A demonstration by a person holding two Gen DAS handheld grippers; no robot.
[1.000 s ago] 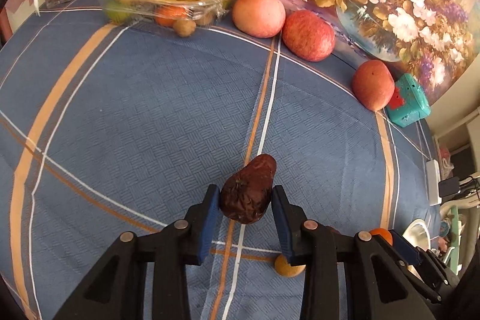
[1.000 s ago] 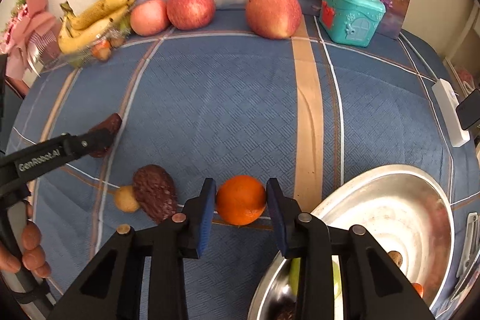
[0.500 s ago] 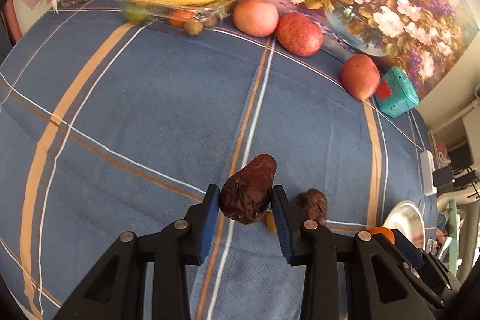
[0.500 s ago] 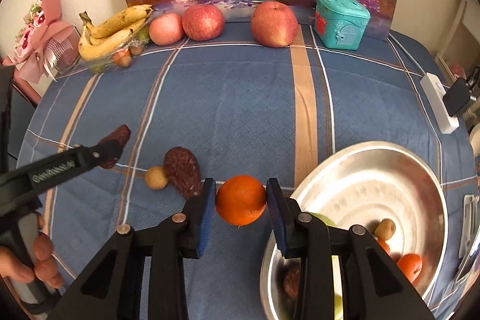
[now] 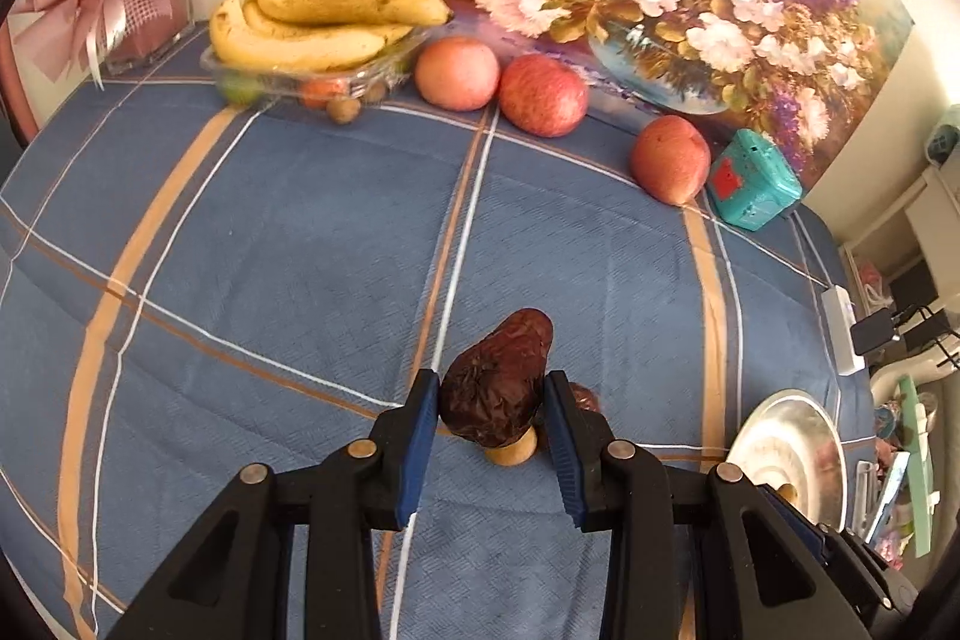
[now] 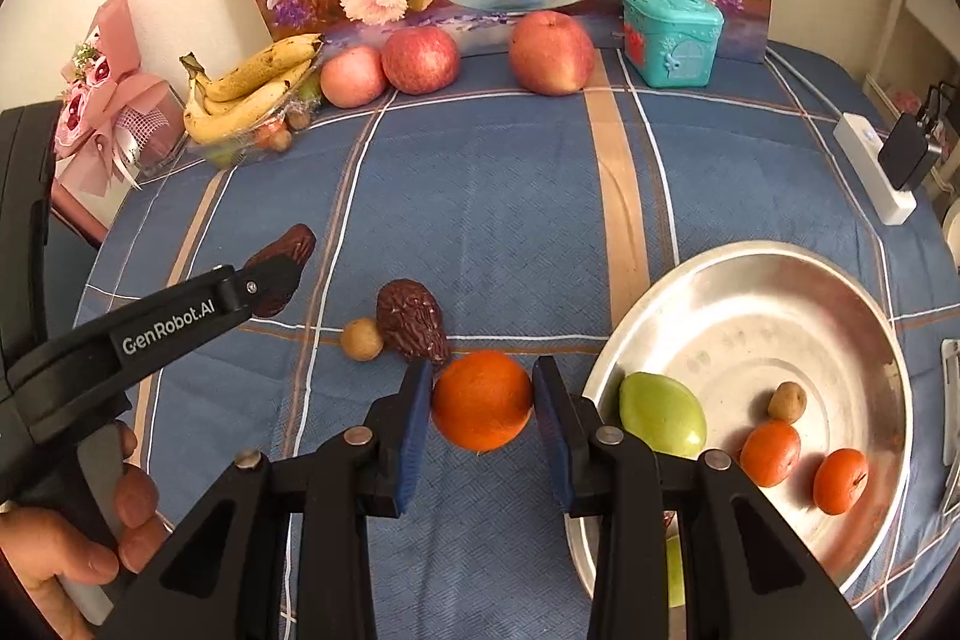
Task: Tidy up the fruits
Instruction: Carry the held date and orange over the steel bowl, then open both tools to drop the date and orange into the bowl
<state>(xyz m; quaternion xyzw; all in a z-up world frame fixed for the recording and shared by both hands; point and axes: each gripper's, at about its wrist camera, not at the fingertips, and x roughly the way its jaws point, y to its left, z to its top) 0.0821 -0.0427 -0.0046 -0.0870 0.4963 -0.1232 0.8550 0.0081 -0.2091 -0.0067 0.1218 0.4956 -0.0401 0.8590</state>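
Observation:
My left gripper is shut on a dark wrinkled date and holds it above the blue cloth; it also shows at the left of the right wrist view. My right gripper is shut on an orange, held above the cloth just left of the metal bowl. The bowl holds a green fruit, two small orange fruits and a small brown fruit. A second wrinkled date and a small tan fruit lie on the cloth.
At the back stand three apples, a clear tray with bananas and small fruits, a teal box, a flower painting and a pink bouquet. A white power strip lies at the right edge.
Both grippers have risen and pulled back with their fruit. The right gripper with the orange has come closer to the bowl, and more of the bowl's inside shows.

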